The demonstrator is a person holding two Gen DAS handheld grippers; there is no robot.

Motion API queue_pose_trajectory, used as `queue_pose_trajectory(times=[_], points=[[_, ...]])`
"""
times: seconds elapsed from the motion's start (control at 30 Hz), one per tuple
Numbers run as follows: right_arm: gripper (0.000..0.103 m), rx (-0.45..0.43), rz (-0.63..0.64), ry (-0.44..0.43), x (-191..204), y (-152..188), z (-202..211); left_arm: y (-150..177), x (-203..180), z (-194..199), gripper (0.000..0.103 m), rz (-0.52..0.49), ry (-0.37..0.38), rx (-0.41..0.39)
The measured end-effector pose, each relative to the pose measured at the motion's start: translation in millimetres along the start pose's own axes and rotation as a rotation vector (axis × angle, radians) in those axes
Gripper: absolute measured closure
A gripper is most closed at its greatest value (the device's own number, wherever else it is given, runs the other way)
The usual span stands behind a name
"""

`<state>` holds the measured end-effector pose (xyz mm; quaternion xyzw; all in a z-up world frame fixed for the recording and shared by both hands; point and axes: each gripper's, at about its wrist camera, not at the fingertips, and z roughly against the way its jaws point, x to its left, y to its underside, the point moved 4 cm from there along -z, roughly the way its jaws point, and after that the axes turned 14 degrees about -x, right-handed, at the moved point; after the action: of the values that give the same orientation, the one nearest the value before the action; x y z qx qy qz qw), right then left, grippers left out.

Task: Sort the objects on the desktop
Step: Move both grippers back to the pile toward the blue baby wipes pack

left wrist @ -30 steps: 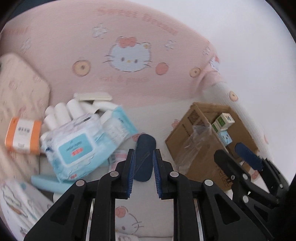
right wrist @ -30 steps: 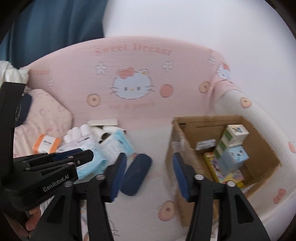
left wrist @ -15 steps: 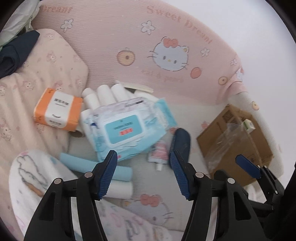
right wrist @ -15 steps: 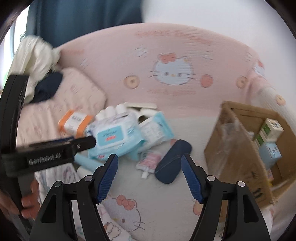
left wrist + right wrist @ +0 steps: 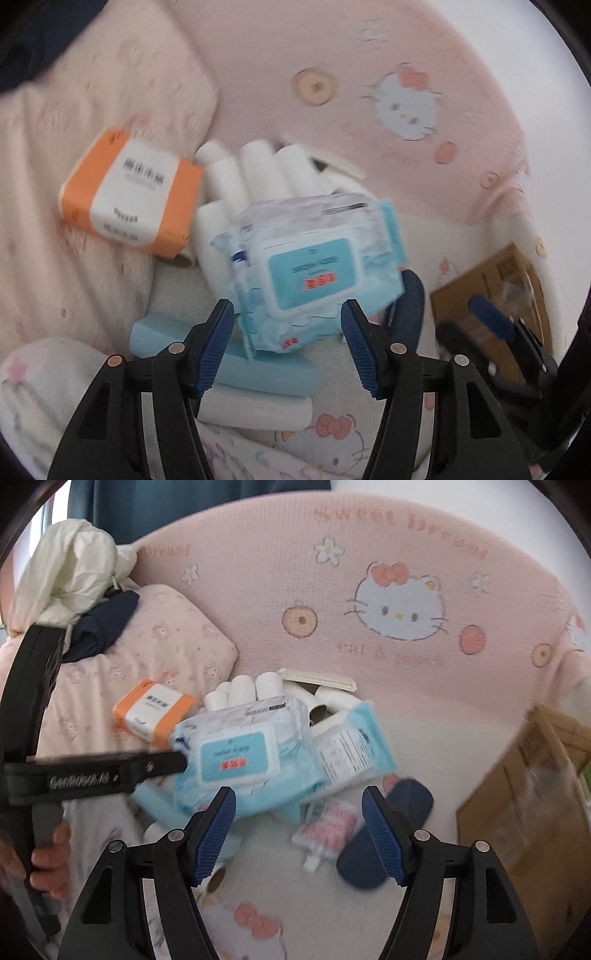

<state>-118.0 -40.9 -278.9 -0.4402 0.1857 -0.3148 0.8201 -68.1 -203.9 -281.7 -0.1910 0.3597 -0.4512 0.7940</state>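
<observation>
Step in hand: I am reaching into the pile on the pink bed; nothing is picked up yet, so the sorting of this heap has barely begun by my reading.
Left gripper (image 5: 288, 347): my jaws stand wide apart and hold nothing; they frame the near edge of the wet-wipes pack (image 5: 314, 273) without pressing on it.
Right gripper (image 5: 299, 834): my jaws here also stand wide, empty; the pink spouted pouch (image 5: 328, 827) lies between them further on, the navy case (image 5: 388, 834) just to its right.
Where the things are: the wipes pack lies on top of white tubes (image 5: 255, 170), with the orange tissue pack (image 5: 129, 192) to the left on the pillow and a light-blue box (image 5: 258, 362) under its near edge.
Goal place: the cardboard box (image 5: 535, 794) stands at the right, well apart from the pile.
Next move, as I judge it: lower the left jaws around the wipes pack and close gently, since the soft wrapper may buckle or slip.
</observation>
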Motion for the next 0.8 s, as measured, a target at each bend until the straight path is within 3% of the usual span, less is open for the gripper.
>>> queue_pose_trajectory(times=[0.2,0.33,0.43,0.5,0.57,0.67,0.8], points=[[0.034,0.028,0.009,-0.018,-11.2,-27.4,-59.5,4.5,7.8,-25.5,0.039,0.061,0.016,0.04],[0.034,0.137,-0.1,-0.087,-20.4,-32.2,-97.1,7.8,11.9,-39.9,0.039,0.09,0.02,0.078],[0.034,0.211,-0.253,-0.143,-28.1,-23.7,-114.8,10.5,19.5,-49.3,0.039,0.154,0.033,0.107],[0.048,0.257,-0.348,-0.191,-27.8,-15.2,-118.8,11.1,23.4,-52.7,0.04,0.198,0.062,0.103],[0.053,0.279,-0.401,-0.181,-28.4,-7.3,-118.9,11.3,25.0,-54.5,0.041,0.224,0.088,0.103],[0.054,0.282,-0.46,-0.154,-31.3,0.7,-108.6,13.6,28.4,-58.8,0.047,0.247,0.101,0.108],[0.054,0.279,-0.434,-0.139,-25.9,6.7,-87.2,18.5,23.4,-62.6,0.051,0.246,0.137,0.136]])
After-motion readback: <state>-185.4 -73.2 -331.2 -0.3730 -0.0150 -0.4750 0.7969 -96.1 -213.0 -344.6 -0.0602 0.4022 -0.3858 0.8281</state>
